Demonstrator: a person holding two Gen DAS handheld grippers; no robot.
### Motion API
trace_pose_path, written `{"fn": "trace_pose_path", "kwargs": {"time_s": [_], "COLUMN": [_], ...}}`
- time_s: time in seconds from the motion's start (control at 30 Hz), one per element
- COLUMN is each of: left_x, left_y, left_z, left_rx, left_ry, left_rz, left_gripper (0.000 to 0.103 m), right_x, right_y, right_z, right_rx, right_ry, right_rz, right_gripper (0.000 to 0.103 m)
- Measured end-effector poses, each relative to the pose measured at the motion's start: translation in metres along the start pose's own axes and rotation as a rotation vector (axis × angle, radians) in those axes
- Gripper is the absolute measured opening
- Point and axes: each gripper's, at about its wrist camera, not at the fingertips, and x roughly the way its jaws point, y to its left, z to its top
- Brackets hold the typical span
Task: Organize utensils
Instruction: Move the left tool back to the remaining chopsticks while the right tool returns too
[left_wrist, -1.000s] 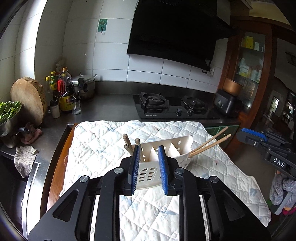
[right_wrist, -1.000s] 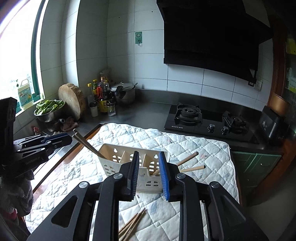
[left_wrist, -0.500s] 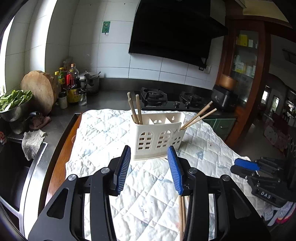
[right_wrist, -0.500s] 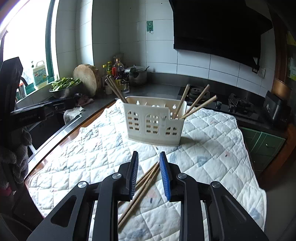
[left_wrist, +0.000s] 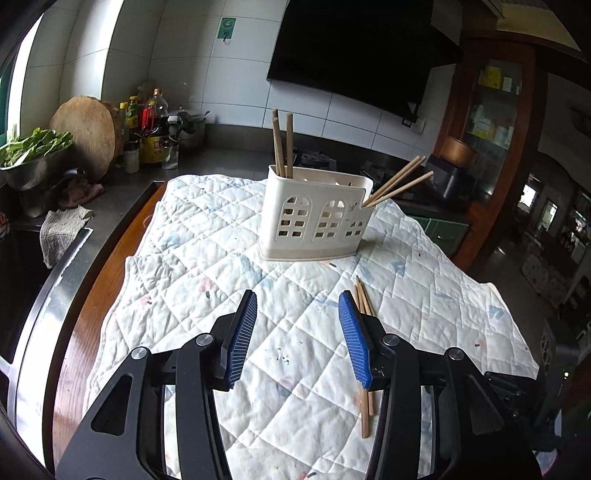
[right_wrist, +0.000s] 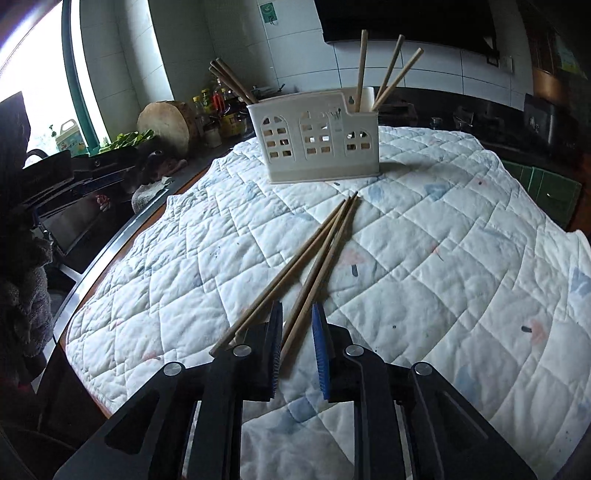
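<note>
A cream utensil holder (left_wrist: 314, 218) (right_wrist: 314, 136) stands on the white quilted cloth (left_wrist: 207, 251), with chopsticks upright in its left and right ends. Several loose wooden chopsticks (right_wrist: 314, 254) lie on the cloth before it; they also show in the left wrist view (left_wrist: 364, 306). My right gripper (right_wrist: 297, 317) is low over the cloth, its jaws a narrow gap apart with the near ends of two chopsticks between them. My left gripper (left_wrist: 297, 306) is wide open and empty above the cloth, left of the loose chopsticks.
A sink edge (left_wrist: 48, 280) and a grey rag (left_wrist: 59, 229) lie left of the cloth. A round chopping board (left_wrist: 86, 136), bottles (left_wrist: 151, 129) and a bowl of greens (left_wrist: 29, 155) stand at the back left. A gas hob (right_wrist: 461, 122) is behind the holder.
Both grippers have pulled back from the holder and dropped lower. The left gripper opened wide. The right gripper came down over the loose chopsticks, whose ends now lie between its jaws.
</note>
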Motion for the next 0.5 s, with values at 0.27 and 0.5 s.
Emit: {"fn": "trace_pose_path", "kwargs": {"time_s": [0.27, 0.5], "left_x": [0.006, 0.009], "left_y": [0.011, 0.018], "left_z": [-0.022, -0.027], "left_rx": [-0.015, -0.028], "left_ry": [0.031, 0.041], "left_rz": [0.003, -0.002], "left_gripper": [0.047, 0.047], "right_x": [0.024, 0.038], "right_y": [-0.011, -0.017], "right_z": [0.000, 0.004], "right_rx": [0.108, 0.184], "right_ry": [0.029, 0.054], "right_rz": [0.018, 0.035], "right_gripper": [0.008, 0.008]}}
